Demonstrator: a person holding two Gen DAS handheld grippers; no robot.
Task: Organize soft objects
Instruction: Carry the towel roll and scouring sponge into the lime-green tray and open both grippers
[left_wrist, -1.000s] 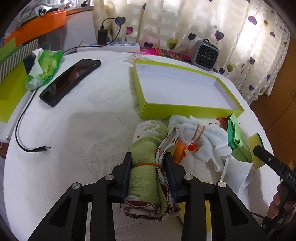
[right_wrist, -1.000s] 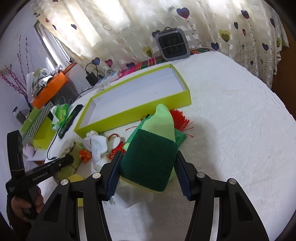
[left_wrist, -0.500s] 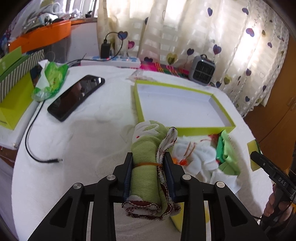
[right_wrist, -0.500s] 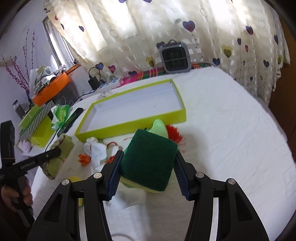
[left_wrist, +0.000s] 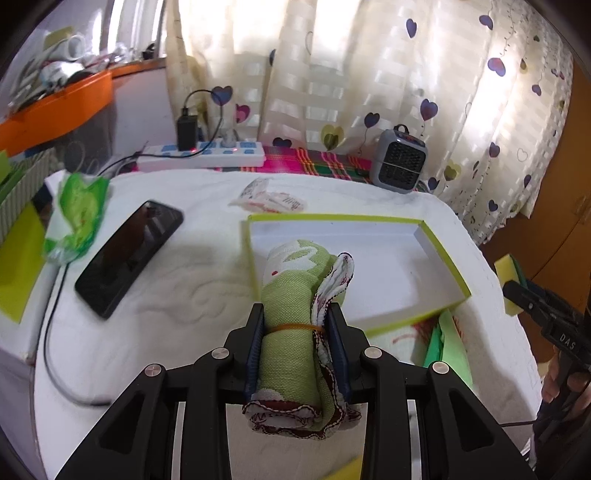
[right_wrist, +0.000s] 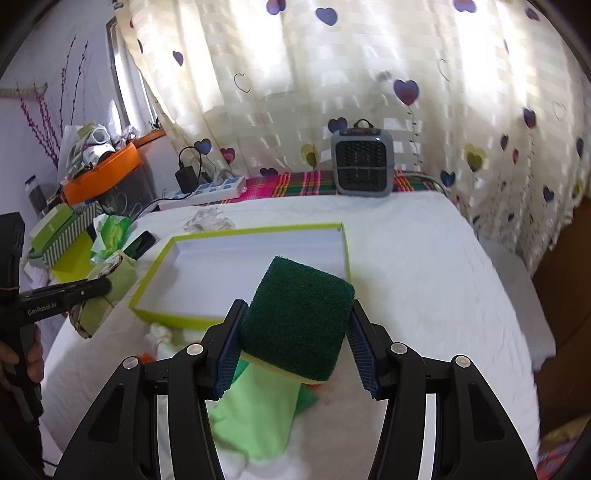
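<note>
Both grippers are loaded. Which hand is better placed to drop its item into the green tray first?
Left, marginally. The left gripper holds the rolled green cloth, whose tip already overlaps the green tray. The right gripper, clamping the scouring sponge, appears just short of the tray's near wall.

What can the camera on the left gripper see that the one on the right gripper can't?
Only the left view shows the rolled green towel squeezed between its fingers, and the whole black phone. Only the right view shows the green scouring sponge gripped head-on, with a light green cloth below. Both show the shallow yellow-green box and grey heater.
</note>
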